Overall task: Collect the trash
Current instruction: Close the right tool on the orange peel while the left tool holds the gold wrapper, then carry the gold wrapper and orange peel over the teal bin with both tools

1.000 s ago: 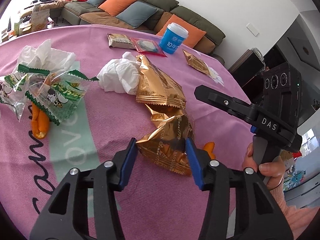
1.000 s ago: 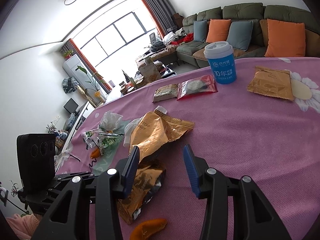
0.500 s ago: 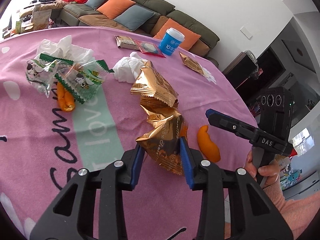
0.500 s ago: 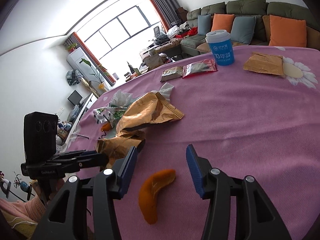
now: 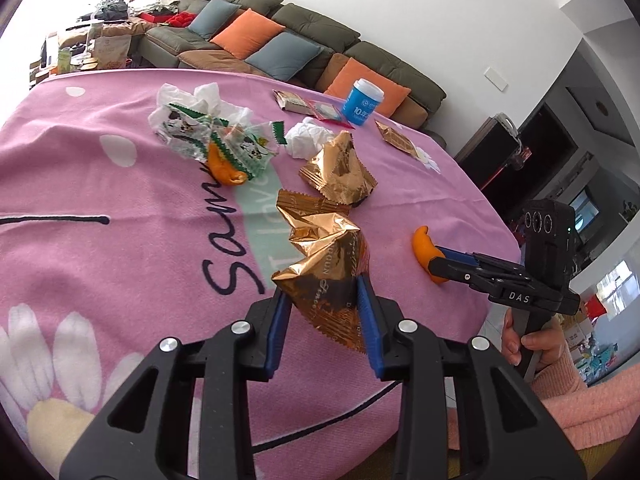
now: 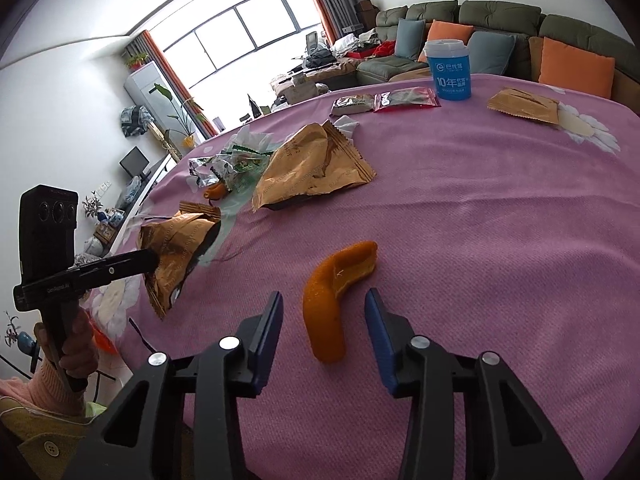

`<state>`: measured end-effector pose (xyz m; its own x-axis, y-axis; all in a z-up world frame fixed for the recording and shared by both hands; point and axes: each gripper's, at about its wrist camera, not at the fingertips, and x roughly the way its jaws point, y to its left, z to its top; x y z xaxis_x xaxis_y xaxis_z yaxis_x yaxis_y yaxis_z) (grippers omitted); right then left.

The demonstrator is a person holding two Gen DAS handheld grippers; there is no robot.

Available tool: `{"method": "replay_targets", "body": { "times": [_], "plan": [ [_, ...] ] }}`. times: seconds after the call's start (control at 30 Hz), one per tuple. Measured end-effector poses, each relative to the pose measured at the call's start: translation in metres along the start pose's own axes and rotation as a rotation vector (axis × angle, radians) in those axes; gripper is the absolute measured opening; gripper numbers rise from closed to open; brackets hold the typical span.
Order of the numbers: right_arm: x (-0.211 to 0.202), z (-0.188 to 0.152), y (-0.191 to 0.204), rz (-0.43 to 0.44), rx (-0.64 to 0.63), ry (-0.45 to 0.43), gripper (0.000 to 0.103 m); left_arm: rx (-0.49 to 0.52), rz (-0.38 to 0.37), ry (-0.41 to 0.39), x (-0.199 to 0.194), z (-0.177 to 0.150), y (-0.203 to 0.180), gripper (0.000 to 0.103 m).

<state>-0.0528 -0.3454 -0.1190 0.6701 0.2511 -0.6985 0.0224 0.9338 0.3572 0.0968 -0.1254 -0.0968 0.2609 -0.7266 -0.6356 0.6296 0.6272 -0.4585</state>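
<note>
My left gripper [image 5: 323,286] is shut on a crumpled gold snack wrapper [image 5: 324,256] and holds it lifted above the pink tablecloth [image 5: 120,220]; it also shows in the right wrist view [image 6: 180,248]. My right gripper [image 6: 323,306] is open, its jaws on either side of an orange peel [image 6: 332,288] lying on the cloth. That peel also shows in the left wrist view [image 5: 425,248]. A second gold wrapper [image 5: 340,170] lies flat further in.
Green-and-clear candy wrappers [image 5: 216,140] with another orange peel [image 5: 224,168], a white tissue [image 5: 308,138], a blue paper cup [image 5: 362,107], small packets [image 5: 308,106] and a brown sachet [image 5: 396,142] lie across the table. A sofa stands behind.
My left gripper closed on the gold wrapper and lifted it back toward the table's near edge. My right gripper moved down to straddle the orange peel.
</note>
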Motion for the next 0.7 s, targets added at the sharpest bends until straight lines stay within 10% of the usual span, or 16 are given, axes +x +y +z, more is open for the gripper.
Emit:
{"method": "replay_targets", "body": {
  "times": [0.2, 0.7],
  "plan": [
    [0.003, 0.001, 0.009, 0.000, -0.017, -0.011, 0.017, -0.029, 0.039, -0.044, -0.026, -0.009, 0.012, 0.033],
    [0.028, 0.024, 0.075, 0.150, -0.133, -0.027, 0.015, -0.070, 0.144, -0.127, -0.084, -0.031, 0.031, 0.030]
  ]
}}
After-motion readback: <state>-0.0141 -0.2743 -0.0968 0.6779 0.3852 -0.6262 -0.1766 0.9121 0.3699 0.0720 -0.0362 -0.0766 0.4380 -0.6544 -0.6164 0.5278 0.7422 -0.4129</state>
